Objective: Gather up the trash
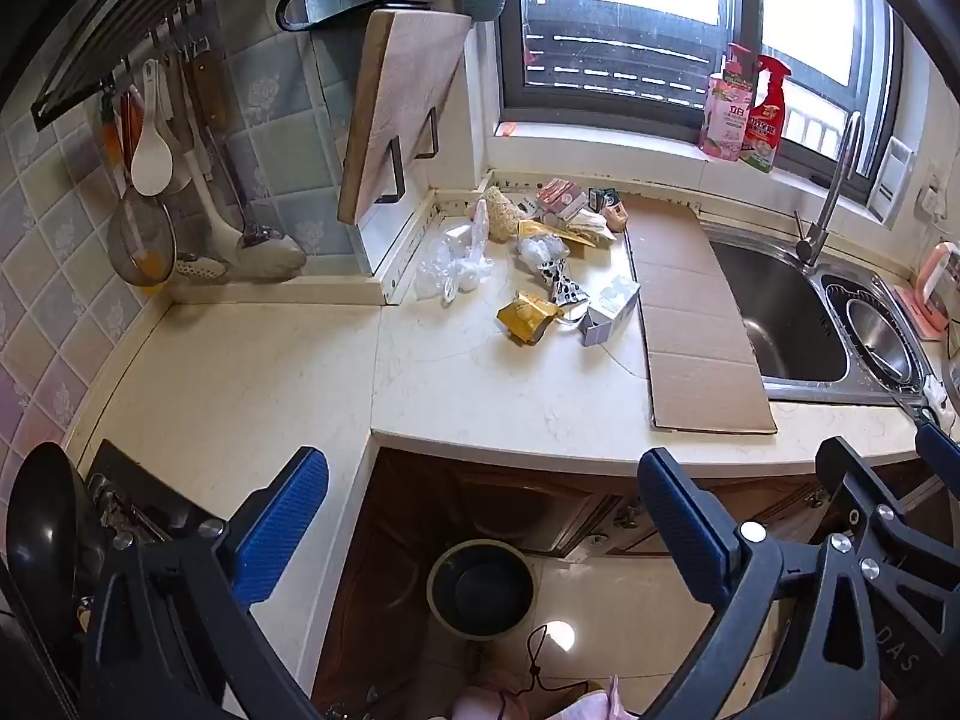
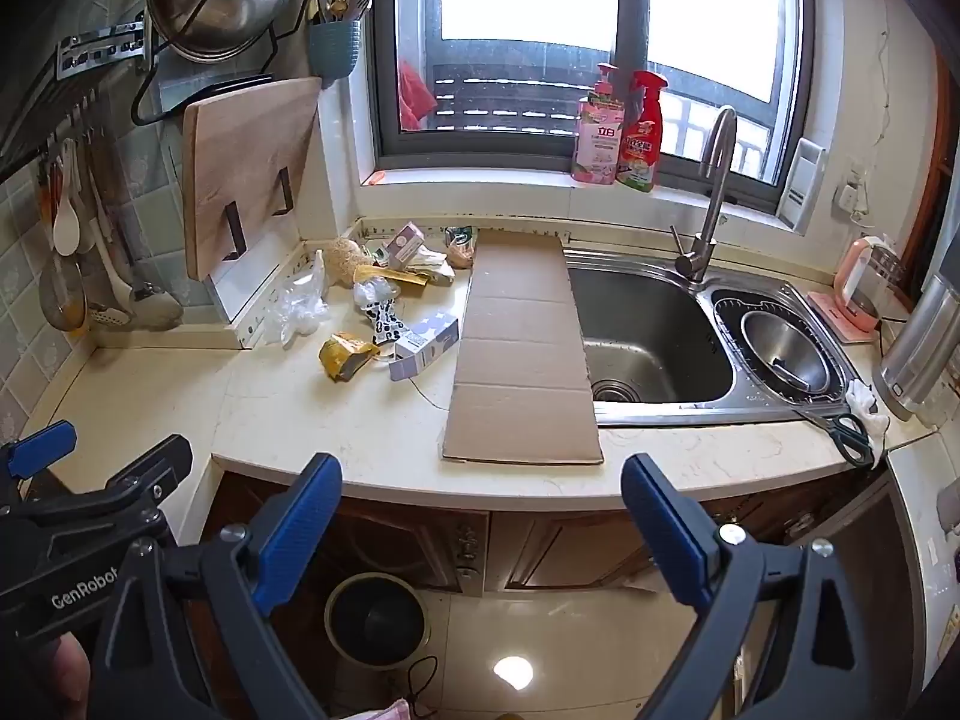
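Both grippers, left gripper (image 1: 483,531) and right gripper (image 2: 480,531), gape empty above the round dark bin (image 2: 377,618), ahead of them crumpled wrappers (image 1: 528,315) awaiting collection.

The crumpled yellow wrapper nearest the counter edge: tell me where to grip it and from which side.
Grip the yellow wrapper across its raised, crumpled middle, coming down from above on the front side. It lies loose on the counter, apart from the lavender box at its right, so open jaws probably fit around the bulge; its flat edges give little hold.

A pan (image 1: 39,540) was cut off at the left edge (labels on the windowsill bottles (image 2: 618,132) unreadable).
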